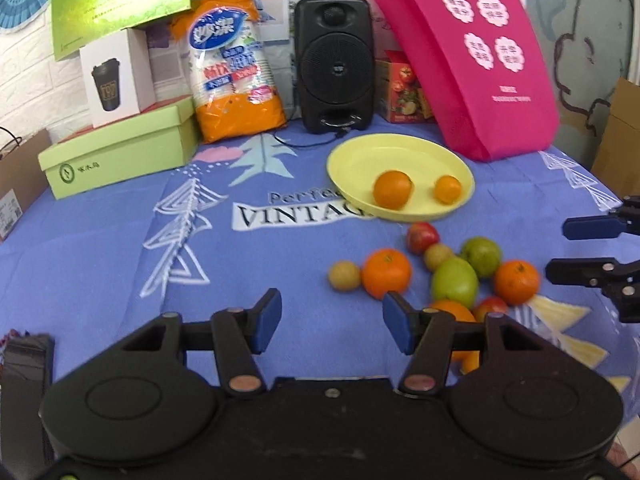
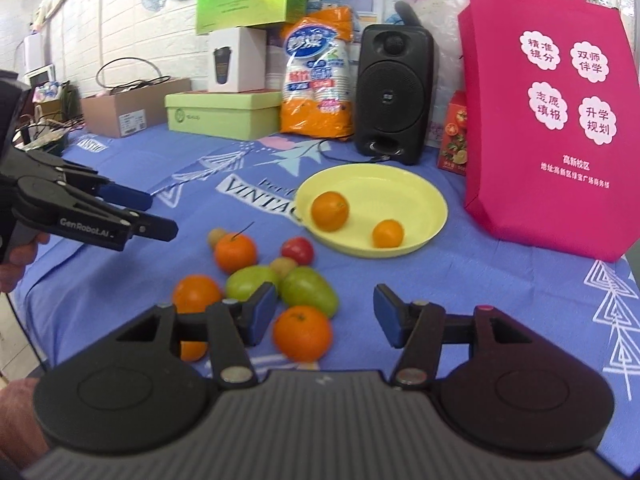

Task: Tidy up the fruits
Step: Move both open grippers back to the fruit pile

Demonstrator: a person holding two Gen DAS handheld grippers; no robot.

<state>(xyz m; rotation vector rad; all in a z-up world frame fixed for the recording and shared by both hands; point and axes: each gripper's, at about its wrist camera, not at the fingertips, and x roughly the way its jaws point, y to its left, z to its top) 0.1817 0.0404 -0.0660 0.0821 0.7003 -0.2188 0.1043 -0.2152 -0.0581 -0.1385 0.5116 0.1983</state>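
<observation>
A yellow plate holds two oranges, one large and one small. In front of it on the blue cloth lies a heap of loose fruit: oranges, green fruits, a red one and small tan ones. My left gripper is open and empty, left of the heap. My right gripper is open and empty, with an orange just ahead between its fingers.
At the back stand a black speaker, a pink tote bag, an orange packet of cups, green boxes and a white cup box. Each gripper shows in the other's view.
</observation>
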